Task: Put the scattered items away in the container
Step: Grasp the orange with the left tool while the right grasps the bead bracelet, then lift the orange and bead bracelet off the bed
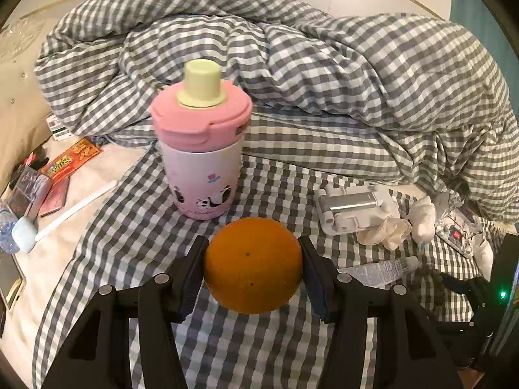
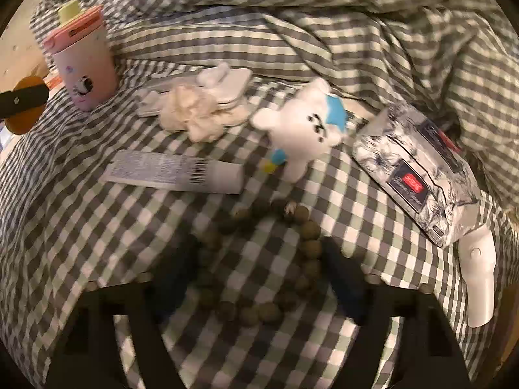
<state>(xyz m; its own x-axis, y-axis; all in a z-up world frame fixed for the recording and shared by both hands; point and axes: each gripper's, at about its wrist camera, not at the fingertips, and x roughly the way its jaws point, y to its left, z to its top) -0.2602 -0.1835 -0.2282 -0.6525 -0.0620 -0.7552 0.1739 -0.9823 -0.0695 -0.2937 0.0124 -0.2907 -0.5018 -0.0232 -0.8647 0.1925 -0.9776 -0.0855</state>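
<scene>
My left gripper [image 1: 253, 270] is shut on an orange [image 1: 253, 264], held just above the checked bedsheet; the orange also shows at the left edge of the right wrist view [image 2: 22, 120]. A pink cup [image 1: 202, 155] with a pale green cap stands right behind it, and shows in the right wrist view [image 2: 82, 61]. My right gripper [image 2: 256, 278] is open, its blurred fingers either side of a loop of dark green beads [image 2: 259, 275] on the sheet. No container is in view.
Scattered on the sheet: a white tube [image 2: 175, 171], a white plush toy [image 2: 305, 126], a crumpled tissue [image 2: 191, 113], a white stand [image 1: 353, 209], a tissue pack [image 2: 415, 168], a white handle [image 2: 480, 275]. A rumpled checked duvet [image 1: 292, 64] lies behind. Snack packets [image 1: 69, 162] lie left.
</scene>
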